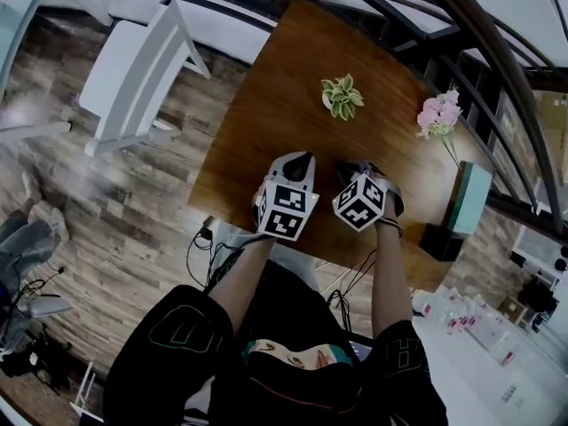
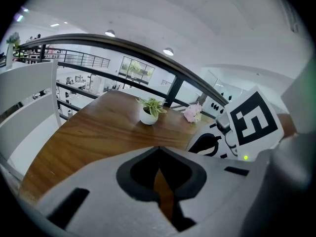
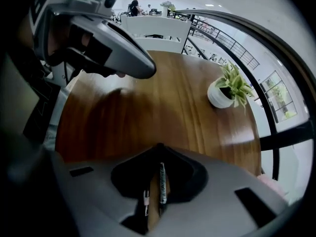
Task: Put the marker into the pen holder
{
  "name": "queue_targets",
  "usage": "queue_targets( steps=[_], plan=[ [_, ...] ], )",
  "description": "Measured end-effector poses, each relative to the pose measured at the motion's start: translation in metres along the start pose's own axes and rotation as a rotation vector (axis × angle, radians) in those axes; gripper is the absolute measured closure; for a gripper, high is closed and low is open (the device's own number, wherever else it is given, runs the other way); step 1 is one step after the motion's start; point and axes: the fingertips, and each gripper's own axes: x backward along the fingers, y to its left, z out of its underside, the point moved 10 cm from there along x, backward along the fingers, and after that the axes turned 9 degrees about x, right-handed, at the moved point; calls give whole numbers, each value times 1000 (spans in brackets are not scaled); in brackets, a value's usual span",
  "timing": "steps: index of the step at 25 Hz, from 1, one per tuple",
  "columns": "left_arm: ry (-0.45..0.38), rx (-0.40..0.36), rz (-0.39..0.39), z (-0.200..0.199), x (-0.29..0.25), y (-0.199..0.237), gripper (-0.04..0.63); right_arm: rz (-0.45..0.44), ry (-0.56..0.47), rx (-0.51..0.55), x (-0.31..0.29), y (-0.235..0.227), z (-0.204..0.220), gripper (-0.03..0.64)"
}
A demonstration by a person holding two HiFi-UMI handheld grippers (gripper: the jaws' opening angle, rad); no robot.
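No marker shows in any view. A black box (image 1: 441,240) that may be the pen holder stands at the table's right edge, beside an upright teal box (image 1: 469,198). My left gripper (image 1: 302,159) and right gripper (image 1: 355,169) hover side by side over the near part of the brown wooden table (image 1: 257,140). In the left gripper view the left gripper (image 2: 159,150) has its jaw tips together with nothing between them. In the right gripper view the right gripper (image 3: 159,147) is likewise shut and empty, with the left gripper (image 3: 140,69) to its upper left.
A small white pot with a green plant (image 1: 341,98) (image 2: 148,115) (image 3: 220,94) stands at mid table. Pink flowers (image 1: 440,114) (image 2: 192,113) are at the far right. A white chair (image 1: 133,78) stands left of the table. A dark railing (image 1: 497,69) runs behind it.
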Motion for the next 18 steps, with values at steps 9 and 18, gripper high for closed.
queue_targets(
  steps=[9, 18],
  plan=[
    [-3, -13, 13, -9, -2, 1, 588, 27, 7, -46, 3, -4, 1, 572],
    [0, -63, 63, -20, -9, -17, 588, 215, -62, -246, 39, -13, 24, 574]
  ],
)
